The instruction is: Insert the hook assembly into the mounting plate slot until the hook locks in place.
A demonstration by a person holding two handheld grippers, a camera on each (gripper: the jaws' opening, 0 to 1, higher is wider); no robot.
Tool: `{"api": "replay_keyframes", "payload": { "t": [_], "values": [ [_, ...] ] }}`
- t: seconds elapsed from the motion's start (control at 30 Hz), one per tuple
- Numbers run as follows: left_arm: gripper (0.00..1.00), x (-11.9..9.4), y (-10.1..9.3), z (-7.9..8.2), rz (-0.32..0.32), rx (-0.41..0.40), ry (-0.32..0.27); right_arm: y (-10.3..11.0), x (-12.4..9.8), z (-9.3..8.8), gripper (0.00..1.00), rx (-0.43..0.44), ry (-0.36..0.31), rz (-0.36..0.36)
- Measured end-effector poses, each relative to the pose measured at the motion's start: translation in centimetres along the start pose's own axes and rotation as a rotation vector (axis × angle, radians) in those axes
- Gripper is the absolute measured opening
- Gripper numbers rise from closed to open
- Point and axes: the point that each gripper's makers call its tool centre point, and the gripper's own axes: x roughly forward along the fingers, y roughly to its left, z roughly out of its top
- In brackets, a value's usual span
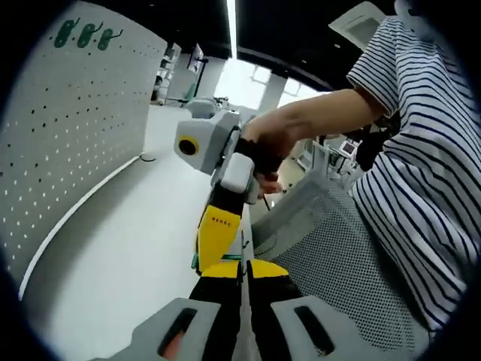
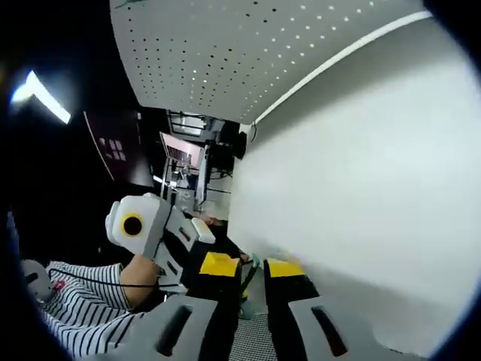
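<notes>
In the left gripper view, our left hand-held gripper (image 1: 242,282) has its two jaws almost together, with only a thin gap between the yellow tips. Whether something thin is pinched there we cannot tell. Just ahead of these tips the right hand-held gripper (image 1: 218,237) comes in, held by a hand (image 1: 263,147), and a small green piece (image 1: 218,258) shows between the two grippers; it may be the hook assembly. Far to the upper left of our jaws stands a white pegboard (image 1: 71,143) with three green hooks (image 1: 86,34) hanging at its top. Under everything lies the white tabletop (image 1: 128,248).

In the right gripper view, the right hand-held gripper (image 2: 249,272) has its jaws a little apart, and a thin green part (image 2: 252,263) sits in the gap, so it seems to grip this part. The left hand-held gripper (image 2: 214,265) is touching from the left side. The pegboard (image 2: 225,60) is far ahead.

We judge that the hook is light, stiff and small, probably smooth plastic, so it can slip or turn. It is better to hold it on the flat shank, leaving the insertion end free.
</notes>
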Motion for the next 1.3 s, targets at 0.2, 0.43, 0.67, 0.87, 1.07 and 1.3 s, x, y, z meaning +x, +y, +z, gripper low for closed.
{"api": "replay_keyframes", "payload": {
  "t": [0.2,0.43,0.67,0.87,1.07,1.3],
  "values": [
    [0.01,-0.1,-1.1,0.3,-0.065,0.045,-0.002,1.0,0.1,-1.2,0.05,0.071,0.053,0.08],
    [0.05,-0.5,0.7,-0.3,0.015,-0.034,0.024,1.7,0.3,0.6,0.0,0.084,-0.069,0.101],
    [0.33,-1.4,5.7,0.5,0.273,-0.373,-0.057,1.1,-1.5,5.6,0.0,-0.175,-0.359,-0.109],
    [0.46,-1.8,7.5,2.6,0.404,-0.425,-0.163,3.0,-4.6,8.6,0.0,-0.437,-0.646,-0.332],
    [0.46,-2.4,8.4,4.5,0.518,-0.413,-0.221,5.0,-6.2,9.4,0.0,-0.525,-0.797,-0.414],
    [0.43,-2.3,8.0,5.8,0.556,-0.342,-0.227,6.2,-6.2,9.8,0.0,-0.576,-0.833,-0.435]
  ]
}}
